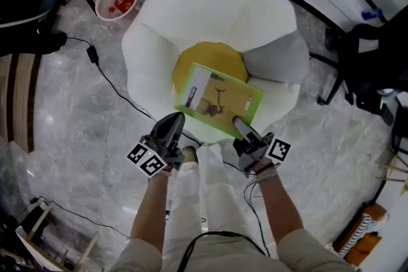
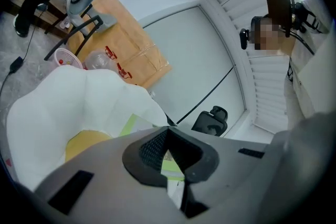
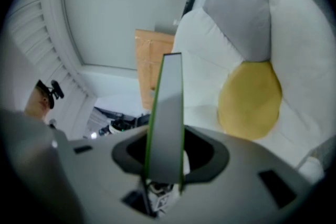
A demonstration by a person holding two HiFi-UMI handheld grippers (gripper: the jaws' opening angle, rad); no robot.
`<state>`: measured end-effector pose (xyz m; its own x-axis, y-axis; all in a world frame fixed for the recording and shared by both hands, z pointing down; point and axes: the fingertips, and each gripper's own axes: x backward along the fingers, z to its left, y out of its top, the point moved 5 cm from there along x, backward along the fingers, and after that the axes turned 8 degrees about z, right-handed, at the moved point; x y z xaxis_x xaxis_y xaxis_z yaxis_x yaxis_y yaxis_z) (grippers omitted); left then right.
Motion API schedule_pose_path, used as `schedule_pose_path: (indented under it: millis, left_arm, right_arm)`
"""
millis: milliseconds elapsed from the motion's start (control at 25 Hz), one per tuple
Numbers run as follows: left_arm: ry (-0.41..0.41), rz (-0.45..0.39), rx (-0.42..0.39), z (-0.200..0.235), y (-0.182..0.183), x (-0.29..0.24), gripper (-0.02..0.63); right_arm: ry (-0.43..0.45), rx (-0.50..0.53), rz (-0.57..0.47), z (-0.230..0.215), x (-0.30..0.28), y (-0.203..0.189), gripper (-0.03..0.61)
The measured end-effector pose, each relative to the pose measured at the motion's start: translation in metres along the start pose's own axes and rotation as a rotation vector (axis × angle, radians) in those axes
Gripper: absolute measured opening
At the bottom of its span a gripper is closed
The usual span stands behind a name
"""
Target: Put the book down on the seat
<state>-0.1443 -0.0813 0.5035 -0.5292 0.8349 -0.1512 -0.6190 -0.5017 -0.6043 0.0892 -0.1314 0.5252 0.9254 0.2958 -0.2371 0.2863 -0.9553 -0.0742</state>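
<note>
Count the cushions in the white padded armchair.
2. A round yellow cushion sits mid-seat in the white padded armchair, partly covered by the green book. A grey cushion sits on the right side. The book may hide more.

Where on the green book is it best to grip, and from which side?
At its near edge, from the person's side: the book is thin and flat, and the walls of the chair close the other sides. Both the left gripper and the right gripper hold it there.
</note>
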Motion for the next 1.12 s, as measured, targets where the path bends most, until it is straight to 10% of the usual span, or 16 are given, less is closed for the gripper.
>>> schedule_pose_path:
  millis: [1120]
  left_arm:
    - [0.113,-0.087,0.105,0.108,-0.058,-0.059,0.023]
  right_arm:
    - [-0.025,0.008,0.103,-0.133,-0.049,0.034,0.155]
